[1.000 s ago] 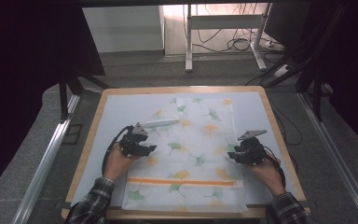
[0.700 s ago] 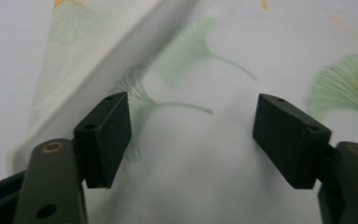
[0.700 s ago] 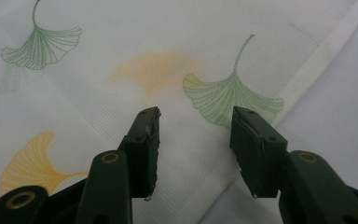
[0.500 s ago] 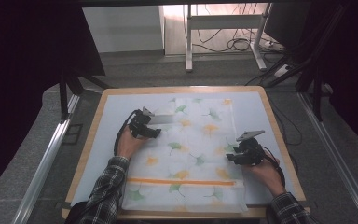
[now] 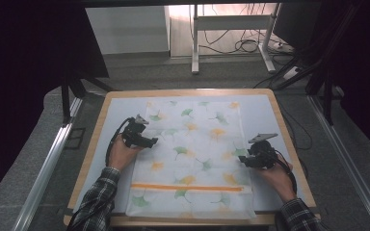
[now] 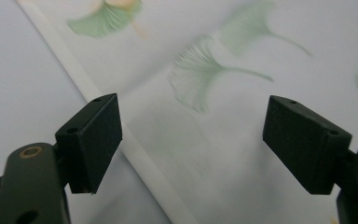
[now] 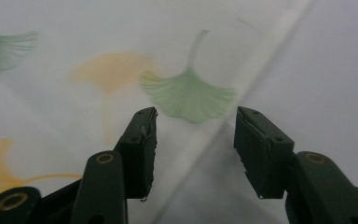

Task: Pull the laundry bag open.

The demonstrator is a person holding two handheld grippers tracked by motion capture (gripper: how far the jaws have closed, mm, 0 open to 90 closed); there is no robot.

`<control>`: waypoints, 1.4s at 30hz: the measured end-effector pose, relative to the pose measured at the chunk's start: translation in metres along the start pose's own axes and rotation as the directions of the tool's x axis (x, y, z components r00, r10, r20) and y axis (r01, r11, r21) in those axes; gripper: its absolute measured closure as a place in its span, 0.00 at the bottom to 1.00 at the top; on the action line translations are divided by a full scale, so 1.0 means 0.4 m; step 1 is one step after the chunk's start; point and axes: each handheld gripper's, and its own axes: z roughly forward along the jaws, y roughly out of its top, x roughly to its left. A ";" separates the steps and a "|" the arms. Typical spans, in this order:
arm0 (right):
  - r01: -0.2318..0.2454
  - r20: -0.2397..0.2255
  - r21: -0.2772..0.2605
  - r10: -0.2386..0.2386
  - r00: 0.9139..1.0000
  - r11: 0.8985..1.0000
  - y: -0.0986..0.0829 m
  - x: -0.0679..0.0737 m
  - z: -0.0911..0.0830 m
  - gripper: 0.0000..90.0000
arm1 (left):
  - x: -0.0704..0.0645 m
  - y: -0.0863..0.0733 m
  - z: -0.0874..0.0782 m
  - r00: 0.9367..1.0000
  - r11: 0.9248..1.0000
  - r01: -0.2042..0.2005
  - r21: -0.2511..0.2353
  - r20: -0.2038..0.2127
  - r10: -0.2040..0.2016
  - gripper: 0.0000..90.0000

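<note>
Cloth (image 5: 192, 159), white with green and orange ginkgo leaves and an orange stripe (image 5: 187, 187) near its close end, is lying flat across the middle of the table (image 5: 265, 103), its long sides running away from the person. The table's grey top is showing on both sides of it, inside a wooden rim.

The left gripper (image 5: 150, 141) is sitting at the cloth's left edge, about halfway up its length, held in the left hand (image 5: 120, 153), with a plaid sleeve (image 5: 96, 199) coming in from below. In the left gripper view the gripper (image 6: 191, 140) is standing wide apart, released, with nothing between the jaws. The cloth's hemmed edge (image 6: 121, 140) is running diagonally beneath it, passing just under the left jaw, while the right jaw is hanging over the printed fabric near a pale green leaf (image 6: 200, 74).

The right gripper (image 5: 244, 161) is resting at the cloth's right edge, a little nearer the person than the left one, held in the right hand (image 5: 277, 175). In the right gripper view the gripper (image 7: 195, 140) is also released, jaws parted more narrowly and gripping nothing. The cloth's edge (image 7: 242, 98) is crossing between them, with a green leaf (image 7: 189, 95) just beyond the tips and bare table (image 7: 335, 84) on the right.

The two grippers are well apart, one on each side.
</note>
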 end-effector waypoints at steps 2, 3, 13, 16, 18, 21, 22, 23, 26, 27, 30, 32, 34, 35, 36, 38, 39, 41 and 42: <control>-0.024 0.014 0.001 0.024 1.000 1.000 -0.001 -0.013 0.008 0.56 | -0.016 -0.016 -0.017 1.000 1.000 -0.025 0.012 0.006 0.025 0.20; -0.024 0.014 0.001 0.024 1.000 1.000 -0.001 -0.013 0.008 0.56 | -0.016 -0.016 -0.017 1.000 1.000 -0.025 0.012 0.006 0.025 0.20; 0.001 0.018 0.016 -0.001 1.000 1.000 0.056 -0.008 0.045 0.98 | -0.050 -0.097 -0.100 0.998 0.999 -0.037 0.009 -0.044 0.038 0.18; 0.008 0.024 0.010 -0.008 1.000 1.000 0.073 -0.017 0.059 0.98 | -0.053 -0.112 -0.114 0.999 1.000 -0.018 -0.004 -0.042 0.018 0.15; 0.007 0.018 0.001 -0.007 1.000 1.000 0.075 -0.023 0.063 0.97 | -0.054 -0.120 -0.126 1.000 1.000 0.008 -0.030 -0.023 -0.009 0.13; 0.012 0.018 -0.021 -0.012 1.000 1.000 0.067 -0.026 0.056 0.89 | -0.058 -0.122 -0.130 1.000 0.998 0.022 -0.051 -0.005 -0.023 0.09; 0.012 0.018 -0.021 -0.012 1.000 1.000 0.067 -0.026 0.056 0.89 | -0.061 -0.121 -0.131 1.000 0.998 0.021 -0.051 -0.002 -0.022 0.09; 0.009 0.017 -0.036 -0.009 1.000 0.999 0.063 -0.029 0.050 0.77 | -0.069 -0.120 -0.130 1.000 0.998 0.022 -0.063 0.005 -0.022 0.08; 0.007 -0.011 -0.046 -0.007 1.000 0.999 0.054 -0.025 0.038 0.65 | -0.077 -0.118 -0.127 1.000 0.998 0.003 -0.063 0.017 -0.001 0.07; 0.010 -0.015 -0.044 -0.010 1.000 0.999 0.052 -0.022 0.035 0.62 | -0.084 -0.118 -0.122 0.999 0.998 -0.025 -0.057 0.023 0.026 0.06; 0.023 -0.038 -0.046 -0.025 0.999 0.999 0.043 -0.013 0.025 0.52 | -0.092 -0.117 -0.120 0.999 0.997 -0.047 -0.066 0.013 0.048 0.04; 0.022 -0.050 -0.047 -0.024 0.998 0.999 0.039 -0.010 0.019 0.49 | -0.092 -0.115 -0.121 0.999 0.997 -0.036 -0.075 0.023 0.038 0.03; 0.037 -0.081 -0.045 -0.041 0.996 0.998 0.029 -0.006 0.008 0.41 | -0.088 -0.112 -0.129 0.999 0.994 -0.006 -0.105 0.042 0.011 0.03; 0.046 -0.081 -0.046 -0.050 0.995 0.998 0.026 -0.005 0.006 0.39 | -0.087 -0.112 -0.130 0.999 0.993 0.000 -0.116 0.042 0.005 0.03; 0.052 -0.080 -0.047 -0.055 0.995 0.998 0.024 -0.004 0.004 0.36 | -0.087 -0.113 -0.132 0.999 0.992 -0.004 -0.122 0.033 0.008 0.03; 0.054 -0.101 -0.051 -0.059 0.993 0.997 0.020 -0.004 0.000 0.31 | -0.088 -0.113 -0.132 0.999 0.992 -0.004 -0.122 0.033 0.008 0.03; 0.056 -0.113 -0.054 -0.062 0.992 0.997 0.018 -0.001 -0.003 0.30 | -0.091 -0.116 -0.130 0.999 0.993 0.000 -0.117 0.047 0.006 0.02; 0.067 -0.127 -0.052 -0.073 0.989 0.996 0.014 0.004 -0.007 0.28 | -0.097 -0.118 -0.126 0.999 0.995 -0.003 -0.096 0.052 0.008 0.02; 0.070 -0.129 -0.051 -0.076 0.989 0.996 0.012 0.006 -0.008 0.26 | -0.101 -0.118 -0.125 0.999 0.996 -0.014 -0.088 0.045 0.018 0.02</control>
